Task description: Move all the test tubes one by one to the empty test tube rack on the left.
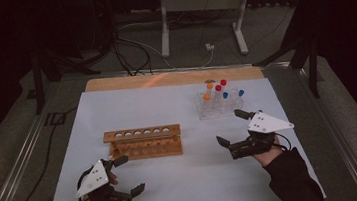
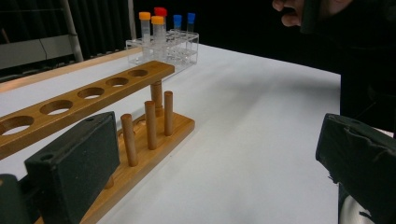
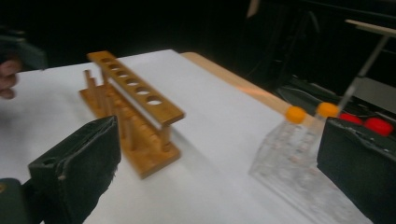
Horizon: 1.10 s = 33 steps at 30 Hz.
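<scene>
Both your grippers are low over the white table (image 1: pixel 167 106), and neither one has anything in it. Your left gripper (image 1: pixel 126 175) sits at the near left corner with its jaws spread wide, just short of the wooden rack (image 1: pixel 143 142). Your right gripper (image 1: pixel 234 127) is on the right side, jaws also spread wide, just in front of the clear rack (image 1: pixel 217 107), with one jaw tip close to its near right corner.

Count the wooden rack: one of them, lying in the middle of the table, with six round holes along its top bar, all empty. In the left gripper view that wooden rack (image 2: pixel 112 88) runs away from you, and pegs stand along its base; I can make out three clearly, the rest are hidden behind your jaw.

Now the clear rack at the far right: one rack, six capped tubes standing upright in it. That is two with orange caps (image 1: pixel 208 90), two with red caps (image 1: pixel 220 85) and two with blue caps (image 1: pixel 233 93). The right gripper view is blurred, but the orange caps (image 3: pixel 295 114) stand nearest.
</scene>
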Tool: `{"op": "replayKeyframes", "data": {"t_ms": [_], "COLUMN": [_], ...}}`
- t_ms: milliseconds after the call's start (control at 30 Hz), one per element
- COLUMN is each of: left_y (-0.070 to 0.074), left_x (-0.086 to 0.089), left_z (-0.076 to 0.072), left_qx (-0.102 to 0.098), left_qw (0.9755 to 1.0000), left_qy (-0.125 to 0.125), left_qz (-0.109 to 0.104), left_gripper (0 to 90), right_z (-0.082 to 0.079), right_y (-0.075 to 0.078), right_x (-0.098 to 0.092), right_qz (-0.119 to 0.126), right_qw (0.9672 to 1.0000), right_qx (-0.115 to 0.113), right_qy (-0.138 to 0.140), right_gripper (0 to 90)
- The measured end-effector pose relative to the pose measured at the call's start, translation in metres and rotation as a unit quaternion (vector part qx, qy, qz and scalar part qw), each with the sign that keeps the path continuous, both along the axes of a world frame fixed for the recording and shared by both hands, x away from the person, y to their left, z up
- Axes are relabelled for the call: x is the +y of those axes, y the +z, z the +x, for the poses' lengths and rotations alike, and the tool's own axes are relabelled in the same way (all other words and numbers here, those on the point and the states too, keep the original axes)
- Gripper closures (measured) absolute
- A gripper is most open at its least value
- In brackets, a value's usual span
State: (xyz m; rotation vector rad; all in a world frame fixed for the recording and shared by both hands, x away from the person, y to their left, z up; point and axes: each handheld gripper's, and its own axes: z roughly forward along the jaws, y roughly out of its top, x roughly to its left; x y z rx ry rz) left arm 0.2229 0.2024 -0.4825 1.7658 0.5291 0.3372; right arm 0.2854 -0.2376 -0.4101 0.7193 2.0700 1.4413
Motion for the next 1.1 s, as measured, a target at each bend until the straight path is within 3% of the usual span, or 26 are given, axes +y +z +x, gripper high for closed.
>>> {"op": "replayKeyframes", "data": {"t_ms": [467, 633, 733, 900, 967, 1033, 1100], "left_y": [0.000, 0.000, 0.001, 0.000, 0.001, 0.000, 0.000], "left_x": [0.000, 0.000, 0.000, 0.000, 0.000, 0.000, 0.000], "left_z": [0.000, 0.000, 0.000, 0.000, 0.000, 0.000, 0.000], "left_qx": [-0.002, -0.002, -0.002, -0.002, -0.002, -0.001, -0.001], "left_qw": [1.0000, 1.0000, 1.0000, 1.0000, 1.0000, 1.0000, 1.0000], "left_qy": [0.000, -0.001, -0.001, -0.001, -0.001, -0.001, -0.001], "left_qz": [-0.003, -0.003, -0.004, -0.004, -0.004, -0.005, -0.005], "left_gripper": [0.6, 0.6, 0.6, 0.6, 0.6, 0.6, 0.6], "right_z": [0.043, 0.055, 0.065, 0.074, 0.080, 0.081, 0.087], "right_y": [0.003, 0.000, -0.006, -0.013, -0.020, -0.022, -0.028], "right_x": [-0.021, -0.029, -0.036, -0.043, -0.047, -0.048, -0.050], "right_qz": [0.035, 0.032, 0.032, 0.039, 0.040, 0.040, 0.039], "right_qw": [0.9966, 0.9944, 0.9908, 0.9872, 0.9842, 0.9832, 0.9805], "right_qx": [-0.001, -0.003, -0.002, 0.007, 0.017, 0.019, 0.038], "right_qy": [-0.075, -0.101, -0.132, -0.155, -0.172, -0.177, -0.189], "right_gripper": [0.0, 0.0, 0.0, 0.0, 0.0, 0.0, 4.0]}}
